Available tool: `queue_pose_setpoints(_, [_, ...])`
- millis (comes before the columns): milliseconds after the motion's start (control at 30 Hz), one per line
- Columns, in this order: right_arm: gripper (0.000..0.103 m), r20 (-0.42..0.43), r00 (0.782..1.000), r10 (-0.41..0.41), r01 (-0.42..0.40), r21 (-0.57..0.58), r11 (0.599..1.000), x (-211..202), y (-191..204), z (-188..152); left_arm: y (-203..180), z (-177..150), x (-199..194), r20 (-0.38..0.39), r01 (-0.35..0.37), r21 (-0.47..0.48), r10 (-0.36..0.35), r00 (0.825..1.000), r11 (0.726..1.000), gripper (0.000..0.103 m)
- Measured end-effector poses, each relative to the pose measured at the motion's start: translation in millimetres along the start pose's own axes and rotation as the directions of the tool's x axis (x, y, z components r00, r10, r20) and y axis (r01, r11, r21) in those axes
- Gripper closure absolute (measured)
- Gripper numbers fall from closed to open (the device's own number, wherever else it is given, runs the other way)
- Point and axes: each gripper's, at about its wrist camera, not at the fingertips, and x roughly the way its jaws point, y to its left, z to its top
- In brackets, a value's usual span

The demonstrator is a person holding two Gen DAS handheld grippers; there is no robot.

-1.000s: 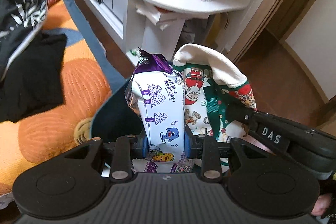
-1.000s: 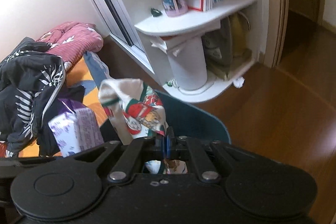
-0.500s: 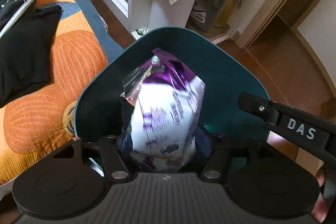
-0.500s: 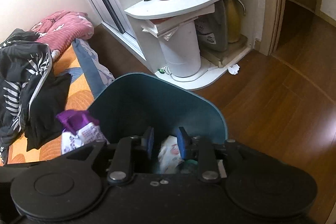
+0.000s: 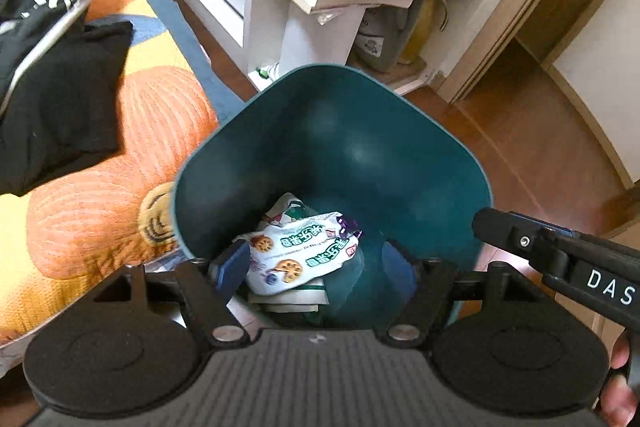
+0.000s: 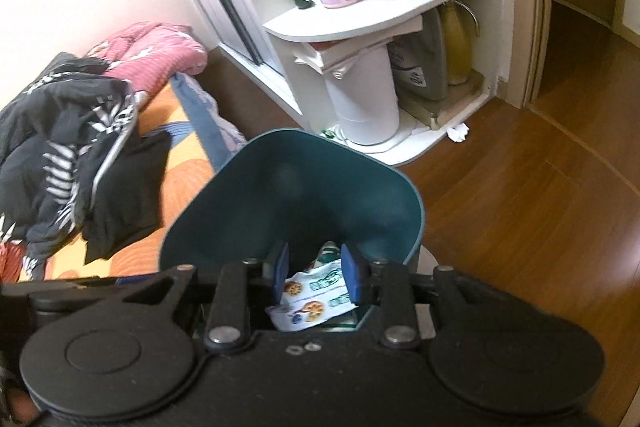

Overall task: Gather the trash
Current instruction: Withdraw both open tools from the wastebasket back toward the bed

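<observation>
Jaws of both the left gripper (image 5: 316, 267) and right gripper (image 6: 316, 277) are opening, empty. Snack wrapper (image 5: 298, 253) lies inside the teal bin (image 5: 336, 147), near side. Risk: grippers clipping the rim on withdrawal, tipping the bin.

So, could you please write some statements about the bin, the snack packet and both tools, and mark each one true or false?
1. The snack packet lies inside the teal bin. True.
2. The left tool clamps the packet. False: its jaws are opening, with nothing pressed between them.
3. The right tool holds a patterned cloth. False: it grips nothing, and its jaws are opening.
4. The bin stands beside an orange bedspread. True.
5. A crumpled white scrap lies on the wooden floor. True.
</observation>
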Motion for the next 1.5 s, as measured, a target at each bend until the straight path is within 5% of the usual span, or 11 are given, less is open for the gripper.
queue_pose_setpoints(433, [0.072, 0.017, 0.996, 0.091, -0.087, -0.149, 0.985, -63, 43, -42, 15, -42, -87, 0.105, -0.023, 0.026, 0.020, 0.994, 0.999, 0.030])
queue_pose_setpoints(767, [0.059, 0.080, 0.988, 0.131, -0.101, -0.300, 0.949, -99, 97, -74, 57, -82, -151, 0.178, -0.029, -0.027, 0.033, 0.983, 0.999, 0.026])
queue_pose_setpoints(1067, [0.055, 0.001, 0.974, 0.226, -0.205, -0.414, 0.887, -99, 144, -111, 107, -135, -185, 0.221, -0.065, -0.065, 0.078, 0.972, 0.996, 0.021])
queue_pose_setpoints(1233, [0.052, -0.079, 0.960, 0.269, -0.277, -0.424, 0.862, -79, 159, -141, 144, -162, -185, 0.220, -0.101, -0.135, 0.129, 0.967, 0.986, 0.005])
queue_pose_setpoints(1500, [0.050, -0.301, 0.944, 0.139, -0.268, -0.446, 0.854, 6, 174, -198, 217, -205, -134, 0.079, -0.158, -0.268, 0.185, 0.980, 0.950, 0.002])
